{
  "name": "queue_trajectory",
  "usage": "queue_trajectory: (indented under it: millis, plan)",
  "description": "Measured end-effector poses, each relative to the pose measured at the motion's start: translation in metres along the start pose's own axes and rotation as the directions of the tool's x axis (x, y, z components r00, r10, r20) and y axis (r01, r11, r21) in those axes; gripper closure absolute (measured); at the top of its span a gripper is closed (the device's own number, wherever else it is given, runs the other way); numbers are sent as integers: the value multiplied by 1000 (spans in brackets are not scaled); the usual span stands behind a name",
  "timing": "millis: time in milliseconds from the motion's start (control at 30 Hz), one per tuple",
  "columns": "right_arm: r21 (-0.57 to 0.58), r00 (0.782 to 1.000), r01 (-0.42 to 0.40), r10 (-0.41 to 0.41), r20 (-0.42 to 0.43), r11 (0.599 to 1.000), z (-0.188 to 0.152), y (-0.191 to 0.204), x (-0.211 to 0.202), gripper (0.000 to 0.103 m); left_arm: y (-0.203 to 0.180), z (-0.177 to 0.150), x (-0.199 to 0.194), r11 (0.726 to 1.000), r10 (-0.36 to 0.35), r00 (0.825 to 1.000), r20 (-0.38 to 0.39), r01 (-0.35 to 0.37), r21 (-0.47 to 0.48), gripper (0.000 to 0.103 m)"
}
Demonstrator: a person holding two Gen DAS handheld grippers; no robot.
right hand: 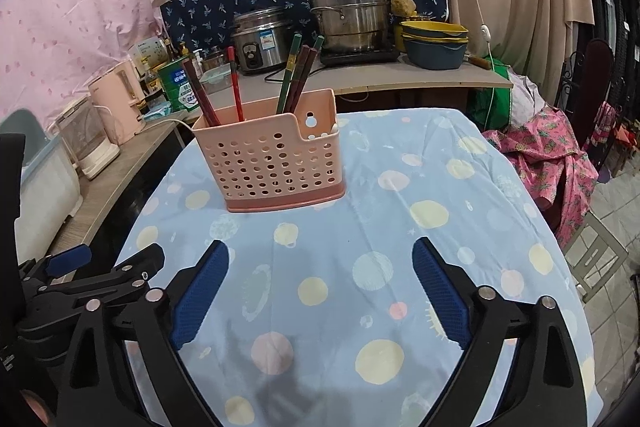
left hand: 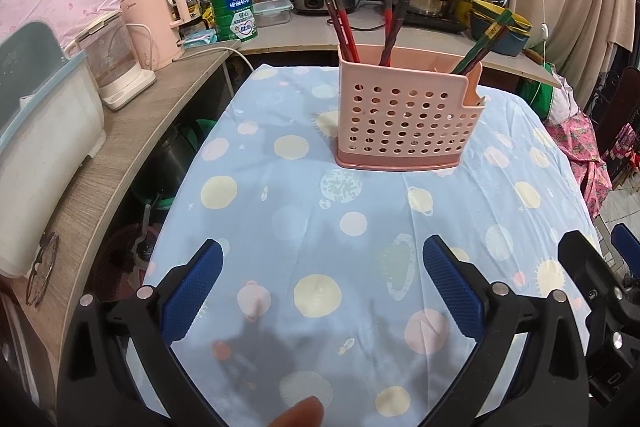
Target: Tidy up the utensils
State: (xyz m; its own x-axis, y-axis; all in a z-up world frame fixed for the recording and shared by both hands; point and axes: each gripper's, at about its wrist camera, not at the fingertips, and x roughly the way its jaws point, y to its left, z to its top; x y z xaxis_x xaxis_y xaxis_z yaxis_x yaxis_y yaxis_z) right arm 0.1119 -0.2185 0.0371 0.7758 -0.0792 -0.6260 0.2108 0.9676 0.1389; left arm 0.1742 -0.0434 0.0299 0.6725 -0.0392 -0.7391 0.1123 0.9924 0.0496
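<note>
Standing toward the far end of the worktop [left hand: 360,267], on its blue spotted cloth [right hand: 360,227], is one pink perforated caddy [left hand: 404,119] on a darker pink base. Chopsticks [left hand: 340,19] rise from it in three clusters. In the left wrist view, two or three red-brown ones lean left, two stand near the middle, and a green-and-dark pair [left hand: 480,47] tilts right from the notched end section. The right wrist view shows about seven sticks in all, though they overlap and an exact count is unsure. Their lower ends are hidden behind the caddy wall.

Both tools hover low over the near cloth, well short of the caddy. The left hand-held gripper [left hand: 320,287] has its blue pads spread wide with only cloth between them; the right hand-held gripper [right hand: 320,291] is likewise spread and holds nothing. Each appears partly at the edge of the other's view, cut off by the frame. A fingertip [left hand: 300,413] pokes in at the bottom of the left view.

On the counter behind stand one rice cooker [right hand: 260,39], one stacked steel steamer [right hand: 348,15], stacked bowls [right hand: 434,41], one green tin [left hand: 234,13], one pink kettle [left hand: 156,23] and one clear kettle [left hand: 116,63]. The tin's label bears white writing, too small to read.
</note>
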Motion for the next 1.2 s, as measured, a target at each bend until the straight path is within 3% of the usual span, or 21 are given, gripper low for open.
queue_trajectory:
  millis: [1200]
  plan:
    - [-17, 999, 7, -7, -40, 1000, -4, 4, 14, 7, -1, 1, 10, 1000, 27, 1000, 0, -27, 13, 7]
